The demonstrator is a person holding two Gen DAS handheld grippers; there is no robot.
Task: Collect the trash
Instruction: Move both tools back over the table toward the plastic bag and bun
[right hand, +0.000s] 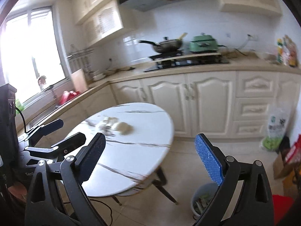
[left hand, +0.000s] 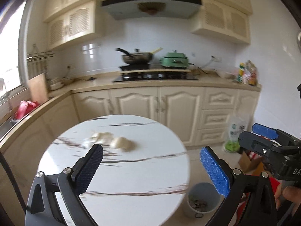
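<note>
Lying at twelve o'clock on the bench (left hand: 131, 169), the wadded tissues (left hand: 112, 141) stretch nine-to-three beyond the released, empty left hand-held gripper (left hand: 152, 162), seemingly nearer than the released right hand-held gripper (right hand: 154, 156).

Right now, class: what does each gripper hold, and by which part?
Nothing. The left gripper and right gripper both stand open and empty; the crumpled paper lies untouched on the table.

The round marble table (left hand: 131, 169) lies mostly bare, its near half and right edge open to a reach; only the crumpled white wrappers (left hand: 120, 142) sit toward the far side. Both claws stand wide with nothing between the pads. On the floor beside the table's right edge the grey bin (right hand: 202, 197) is open-topped, with cabinet doors (right hand: 188, 101) well behind.
</note>
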